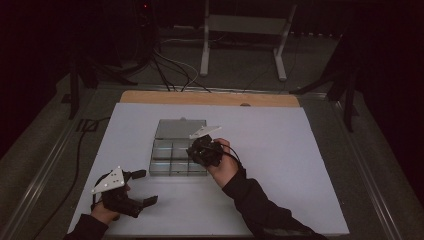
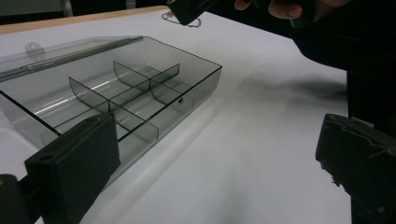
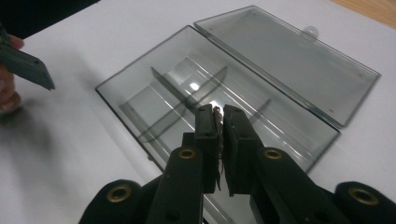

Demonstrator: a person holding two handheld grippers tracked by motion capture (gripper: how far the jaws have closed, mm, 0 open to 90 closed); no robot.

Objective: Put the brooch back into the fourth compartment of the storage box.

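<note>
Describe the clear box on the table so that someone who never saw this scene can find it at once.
On the white table sheet, look at the middle, just left of the right tool. There lies the smoky clear plastic organizer box, its hinged lid folded open flat behind it. Thin dividers split it into small compartments, and it is the one see-through thing on the sheet.

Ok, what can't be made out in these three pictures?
- Small thin item pinched in the right gripper: the jaws cover most of it in the right gripper view, so no telling what it is.
- Right gripper, high view: jaw tips too dark to see.
- Compartment box, high view: the hand hides its right side.
</note>
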